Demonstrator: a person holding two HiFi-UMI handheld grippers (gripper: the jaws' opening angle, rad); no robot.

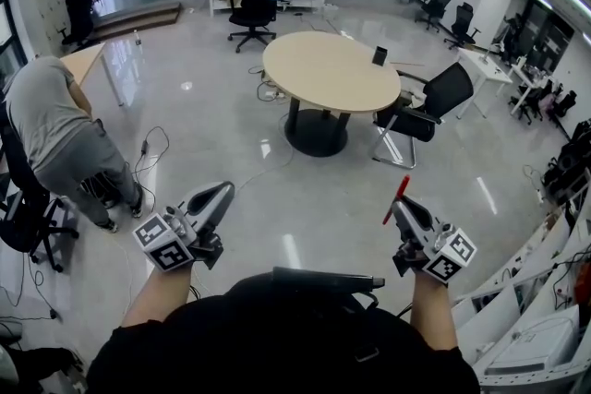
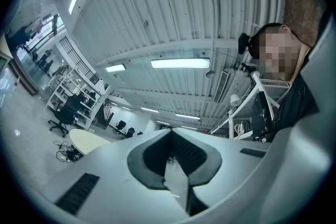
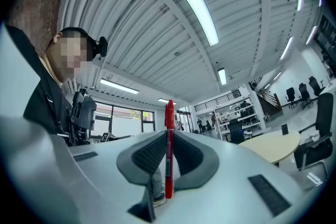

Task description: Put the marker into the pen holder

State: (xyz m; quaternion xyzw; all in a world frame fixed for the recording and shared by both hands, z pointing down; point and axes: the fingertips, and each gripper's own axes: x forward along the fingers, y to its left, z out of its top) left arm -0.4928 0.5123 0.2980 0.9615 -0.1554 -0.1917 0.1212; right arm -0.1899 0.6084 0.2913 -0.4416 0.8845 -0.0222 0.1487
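Note:
A red marker [image 1: 397,197] stands upright between the jaws of my right gripper [image 1: 401,208], which is shut on it. In the right gripper view the marker [image 3: 168,155] runs up between the dark pads, its cap above the jaw tips of the right gripper [image 3: 168,136]. A small dark holder [image 1: 379,55] stands on the far side of the round beige table [image 1: 323,74], well ahead of both grippers; it also shows in the right gripper view as the small dark holder [image 3: 284,129]. My left gripper [image 1: 220,194] is held in the air with its jaw tips together and nothing between them, as the left gripper [image 2: 170,134] also appears in its own view.
A black chair [image 1: 427,106] stands at the table's right and another black chair [image 1: 255,0] behind it. A person in grey [image 1: 51,129] bends over at the left beside a dark chair [image 1: 28,217]. Cables [image 1: 152,152] lie on the glossy floor. White desks [image 1: 531,337] line the right edge.

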